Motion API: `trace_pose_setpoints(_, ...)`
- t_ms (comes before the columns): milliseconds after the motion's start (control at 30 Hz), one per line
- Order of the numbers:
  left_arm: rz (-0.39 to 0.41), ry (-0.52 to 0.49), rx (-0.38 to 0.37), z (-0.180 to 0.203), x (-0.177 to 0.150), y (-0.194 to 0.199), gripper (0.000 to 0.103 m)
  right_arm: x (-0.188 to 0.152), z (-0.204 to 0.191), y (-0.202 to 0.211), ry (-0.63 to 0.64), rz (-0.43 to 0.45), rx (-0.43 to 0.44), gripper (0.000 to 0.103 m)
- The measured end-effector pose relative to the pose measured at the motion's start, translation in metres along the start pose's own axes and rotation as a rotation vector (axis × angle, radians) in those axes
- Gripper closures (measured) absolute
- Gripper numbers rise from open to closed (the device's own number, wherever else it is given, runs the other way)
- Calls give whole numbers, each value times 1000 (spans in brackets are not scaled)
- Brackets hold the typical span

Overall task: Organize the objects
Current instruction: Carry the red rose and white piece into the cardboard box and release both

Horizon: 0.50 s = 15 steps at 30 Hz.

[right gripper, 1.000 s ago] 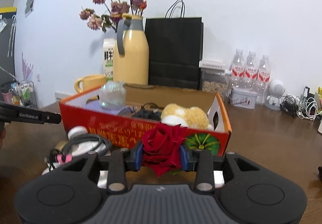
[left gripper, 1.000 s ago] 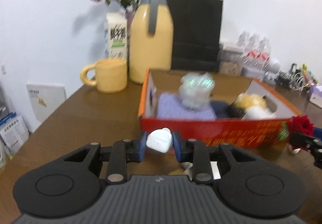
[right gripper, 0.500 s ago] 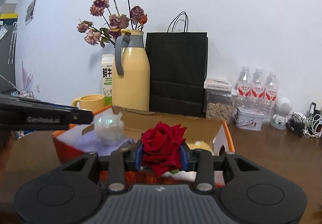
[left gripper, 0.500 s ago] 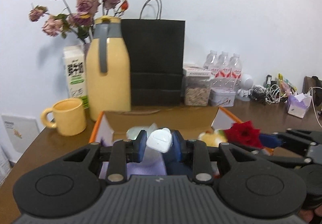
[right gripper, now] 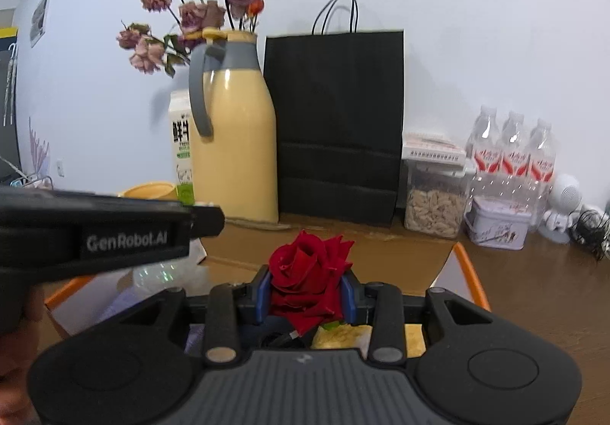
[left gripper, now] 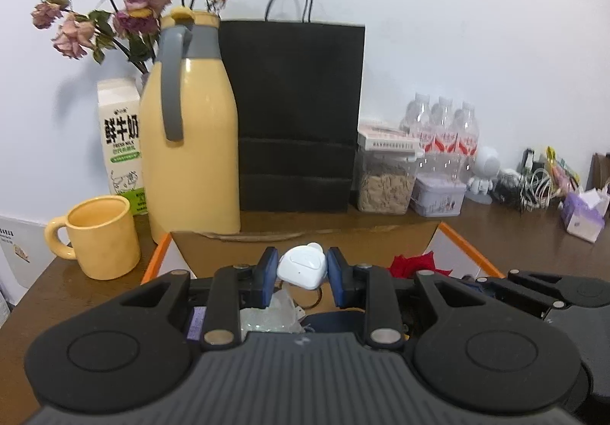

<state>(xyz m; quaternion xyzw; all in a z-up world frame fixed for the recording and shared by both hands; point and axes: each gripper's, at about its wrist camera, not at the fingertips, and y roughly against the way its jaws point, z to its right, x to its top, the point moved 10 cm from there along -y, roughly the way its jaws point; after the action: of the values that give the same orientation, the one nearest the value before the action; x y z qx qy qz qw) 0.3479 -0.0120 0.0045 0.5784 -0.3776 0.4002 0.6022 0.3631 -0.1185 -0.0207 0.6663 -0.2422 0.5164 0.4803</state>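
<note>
Two hand-held grippers hover side by side above an open orange cardboard box (left gripper: 467, 251) with a plain brown inner wall, standing on a dark wooden table (left gripper: 507, 222).

To do this step well, each item probably wants lowering well inside the box walls before the fingers part, and the soft one set on top of the things already there, not wedged under them.

From largest to smallest: at 12 o'clock behind the box stands a matte black paper bag (left gripper: 299, 112) with thin loop handles. At 11 o'clock is a tall, glossy, pale yellow jug (left gripper: 190, 142) with a grey handle, dried pinkish flowers behind it. At 10 o'clock sits a rounded yellow mug (left gripper: 103, 238), smooth and glazed.

The right gripper (right gripper: 307, 293) is closed partway on a red rose (right gripper: 310, 268), its velvety, crumpled petals squeezed between blue pads; the bloom hangs over the box interior, at 6 o'clock from the bag.

The left gripper (left gripper: 303, 268) is closed partway on a small white case (left gripper: 301, 266), a smooth hard plastic pebble shape, pinched by its sides above the box's near half. Below it lies crinkled clear plastic, hard to identify
</note>
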Motion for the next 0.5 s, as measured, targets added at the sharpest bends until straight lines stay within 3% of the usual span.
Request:
trace_pose_setpoints(167,-29,-2,13,-4,-7,-8,72,-9,3,-8,-5,-36,5,67)
trace_pose_setpoints(267,-31,1,21,-6,-8,-8,54,-13,4,-7,-3,-49,0,62)
trace_pose_setpoints(300,-31,3,26,-7,-8,-7,40,-13,5,-6,-3,-49,-3,59)
trace_pose_setpoints(333,-26,4,31,-8,-8,-6,23,-14,5,-5,-4,-51,-2,47)
trace_pose_setpoints(367,-18,6,36,-9,-7,-5,15,-14,6,-4,-7,-51,-7,32)
trace_pose_setpoints(400,-7,10,41,-9,-5,-4,0,-14,7,-2,-8,-48,-14,23)
trace_pose_setpoints(433,8,14,48,-10,-3,-2,0,-14,8,-1,-7,-44,-18,8)
trace_pose_setpoints(467,12,15,54,-11,-2,-1,0,-14,9,0,-9,-39,-21,1)
trace_pose_setpoints(500,11,16,56,-11,-1,-1,0,-13,10,2,-13,-34,-23,0)
